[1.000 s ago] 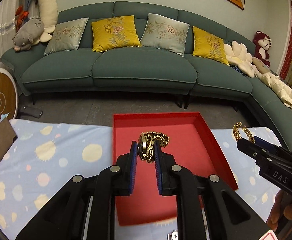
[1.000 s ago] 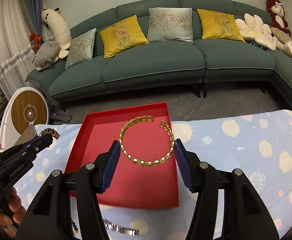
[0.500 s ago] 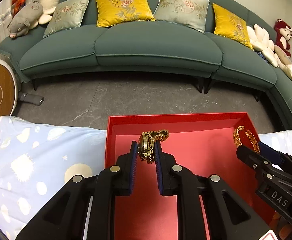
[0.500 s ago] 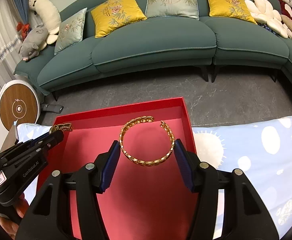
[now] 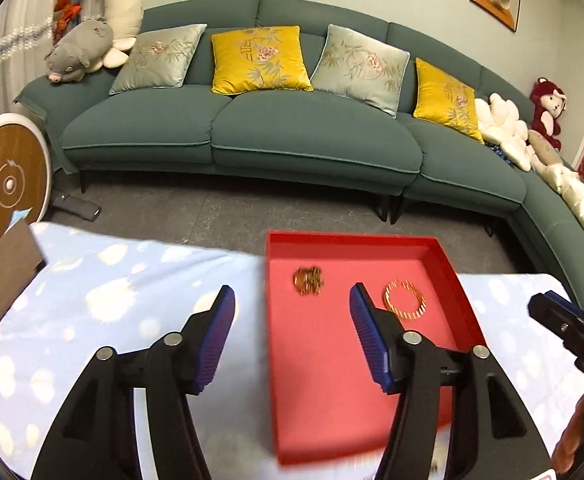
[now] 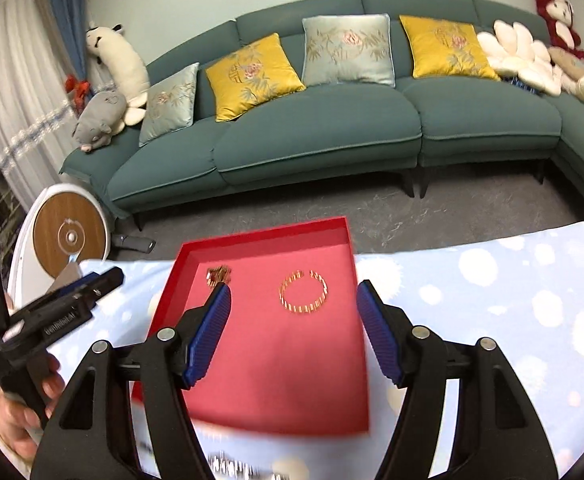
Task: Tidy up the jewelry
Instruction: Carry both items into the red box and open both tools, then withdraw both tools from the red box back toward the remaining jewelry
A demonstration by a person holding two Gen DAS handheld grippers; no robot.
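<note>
A red tray point(image 5: 444, 276) point(image 6: 260, 400) lies on the blue patterned cloth. A bunched gold chain point(image 5: 309, 280) point(image 6: 219, 274) lies in the tray's far left part. A gold open bangle point(image 5: 405, 300) point(image 6: 303, 291) lies flat to its right. My left gripper point(image 5: 292, 328) hovers over the tray's left edge, its jaws opening, nothing between them. Back from the bangle, my right gripper point(image 6: 294, 324) is also opening and holds nothing. Each gripper shows at the edge of the other's view: the right gripper point(image 5: 572, 332) and the left gripper point(image 6: 64, 312) with a hand point(image 6: 24, 412).
A silver bracelet point(image 6: 232, 462) lies blurred on the cloth point(image 5: 112, 300) near the front edge. A brown card point(image 5: 4, 268) stands at the table's left. Beyond are a green sofa point(image 5: 292, 140) with cushions and a round white-and-wood device point(image 5: 8, 180) on the floor.
Both grippers let go and drew back from the tray. The gold chain left the left jaws and the bangle left the right jaws; both now lie on the tray floor.
</note>
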